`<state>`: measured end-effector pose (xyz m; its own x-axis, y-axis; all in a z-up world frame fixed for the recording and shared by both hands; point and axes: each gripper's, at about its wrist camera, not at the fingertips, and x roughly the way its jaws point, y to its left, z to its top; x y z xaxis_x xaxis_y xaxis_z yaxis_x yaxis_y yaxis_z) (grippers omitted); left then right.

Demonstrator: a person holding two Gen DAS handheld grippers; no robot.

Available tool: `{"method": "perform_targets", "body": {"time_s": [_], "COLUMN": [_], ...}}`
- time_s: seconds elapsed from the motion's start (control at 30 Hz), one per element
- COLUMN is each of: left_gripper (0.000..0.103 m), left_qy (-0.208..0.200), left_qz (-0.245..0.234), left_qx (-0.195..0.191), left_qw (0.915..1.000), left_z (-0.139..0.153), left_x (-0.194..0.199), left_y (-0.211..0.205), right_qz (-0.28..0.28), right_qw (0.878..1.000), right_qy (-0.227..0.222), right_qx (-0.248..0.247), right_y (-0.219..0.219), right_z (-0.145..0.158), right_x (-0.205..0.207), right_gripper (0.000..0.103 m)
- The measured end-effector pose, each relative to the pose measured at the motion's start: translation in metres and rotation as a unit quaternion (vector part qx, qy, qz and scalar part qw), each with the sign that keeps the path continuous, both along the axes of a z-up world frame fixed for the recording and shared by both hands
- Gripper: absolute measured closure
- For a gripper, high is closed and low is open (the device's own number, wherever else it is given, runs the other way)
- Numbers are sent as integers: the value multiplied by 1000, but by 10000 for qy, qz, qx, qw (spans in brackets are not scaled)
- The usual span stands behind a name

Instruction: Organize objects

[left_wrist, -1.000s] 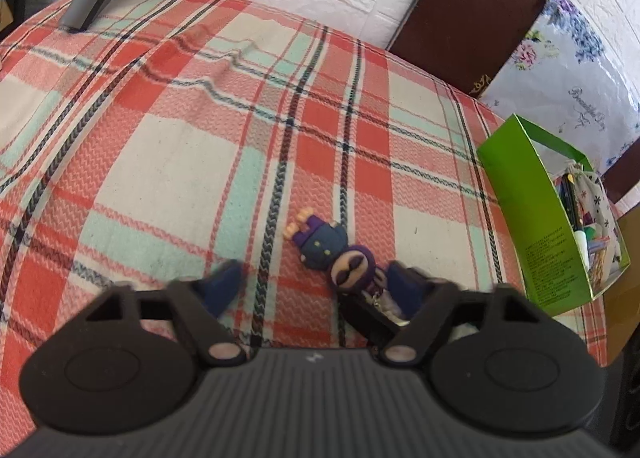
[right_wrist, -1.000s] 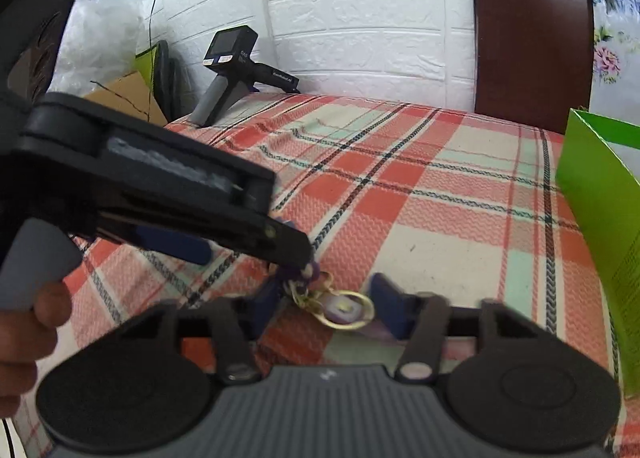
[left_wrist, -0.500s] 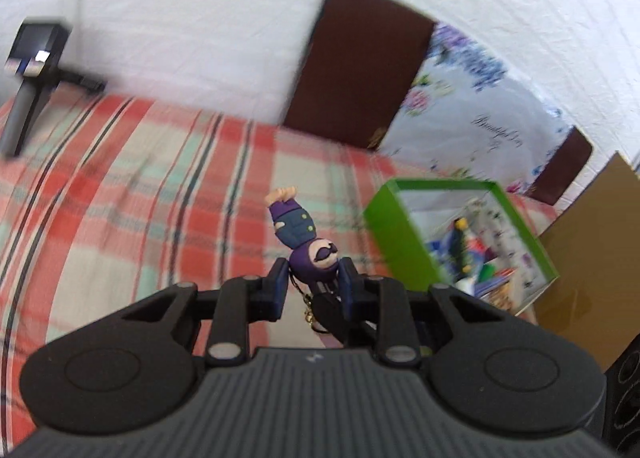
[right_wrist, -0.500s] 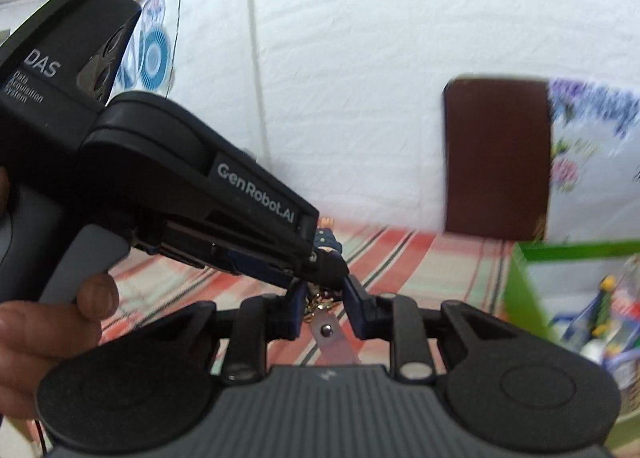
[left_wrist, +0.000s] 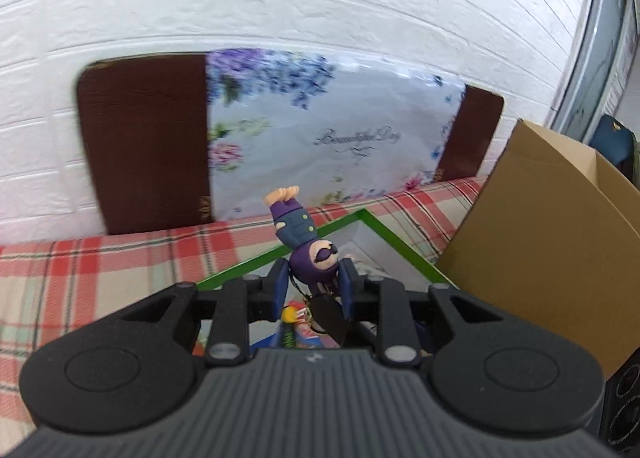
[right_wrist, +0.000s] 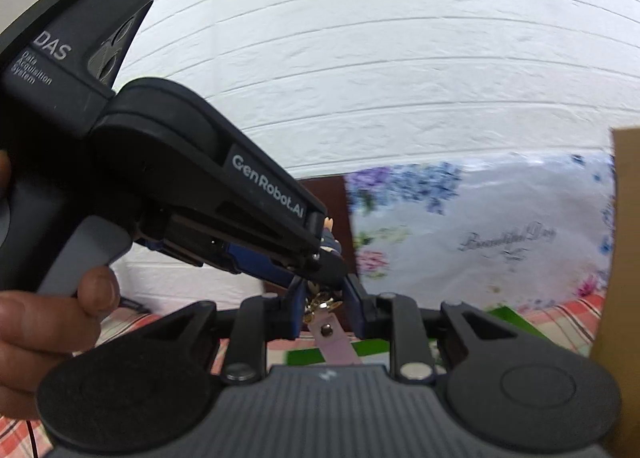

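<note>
White brick wall behind; my left hand-held gripper clamps the doll, right hand-held gripper its keyring. I should release together over the green box.

Black, ribbed-topped left gripper and right gripper with round side discs, silver screws behind blue finger pads. White "GenRobot.AI" and "DAS" lettering farther back, above a grey trigger.

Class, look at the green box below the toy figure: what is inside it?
Inside the green box, only scraps show: something yellow and round and colourful items beside it. The left gripper, shut on the toy figure, covers most of the inside.
</note>
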<state>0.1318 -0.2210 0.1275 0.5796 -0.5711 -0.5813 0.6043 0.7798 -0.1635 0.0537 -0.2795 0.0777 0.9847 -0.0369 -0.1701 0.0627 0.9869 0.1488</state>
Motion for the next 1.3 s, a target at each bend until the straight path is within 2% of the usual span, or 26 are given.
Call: {"method": "perform_targets", "body": {"time_s": [0.1,0.17,0.23,0.27,0.47,0.67,0.9,1.03,1.2,1.3], "left_gripper": [74,71,61,61,56,51,47,41,38,32], "left_qy": [45,-73,-86,-68,-183,-513,-912,-985,-1032,-1054], "left_qz": [-112,-68,6,43,222,349,457,593,712,777], "left_qx": [169,366,580,658,875,973,1056,1032,1020,1003], "left_qw": [9998,9993,9983,9978,9957,9933,9892,9880,9868,9863], "left_z": [-13,-22,-32,-36,-43,-33,-23,-20,-21,-23], "left_x": [8,11,16,18,19,-2,-37,-54,-74,-86], "left_y": [-27,-42,-52,-55,-46,-31,-15,-4,10,20], "right_qz": [-203,-280,-440,-492,-761,-916,-1003,-1047,-1040,-971], "right_qw": [9995,9991,9982,9975,9937,9912,9921,9918,9916,9920], "right_qy": [84,139,329,446,558,492,389,373,375,375], "right_qx": [211,280,225,253,606,822,641,625,673,718], "right_y": [-25,-36,-41,-45,-59,-64,-46,-37,-24,-14], "right_z": [-13,-23,-36,-42,-56,-50,-31,-24,-19,-16], "right_x": [5,8,13,14,2,-15,-44,-60,-83,-98], "right_gripper": [81,81,72,61,61,60,56,54,49,45]}}
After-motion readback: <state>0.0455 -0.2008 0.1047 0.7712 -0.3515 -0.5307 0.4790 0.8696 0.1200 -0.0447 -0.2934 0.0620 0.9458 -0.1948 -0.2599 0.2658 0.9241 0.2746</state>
